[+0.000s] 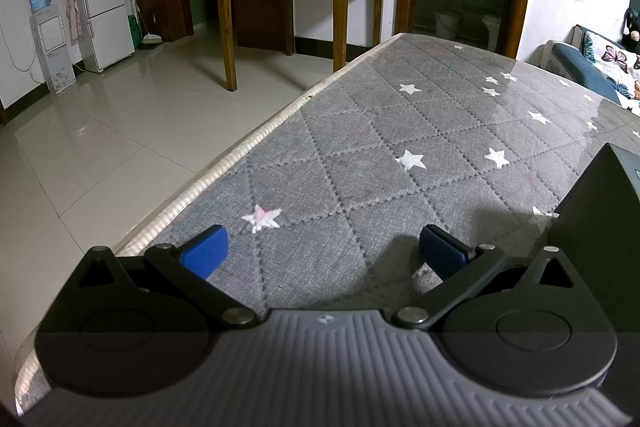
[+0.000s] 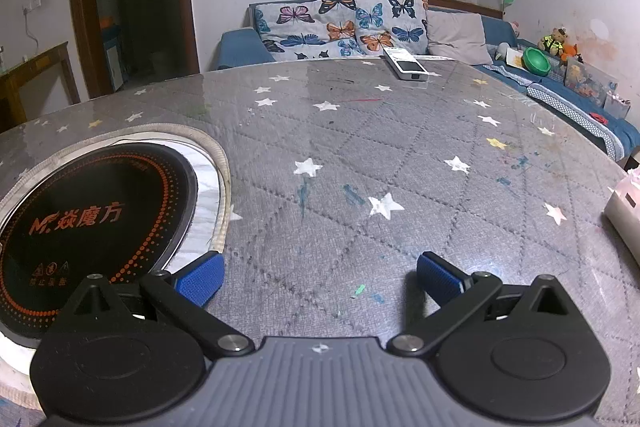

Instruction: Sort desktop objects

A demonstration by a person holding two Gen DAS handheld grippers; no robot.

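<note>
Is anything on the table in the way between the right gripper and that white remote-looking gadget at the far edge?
Nothing visible. The right gripper is open and empty, and only bare star-patterned table cover lies between it and the white device. The round cooktop sits off to its left.

Dim, sharp fisheye views with bowed, vignetted edges and glare on the glossy table cover (image 2: 360, 147).

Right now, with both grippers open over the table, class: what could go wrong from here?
1. The remote lies at the far edge; a clumsy grasp might push it off.
2. The glossy cover may let things slide.
3. The left gripper sits close to a dark box and might bump it.
</note>
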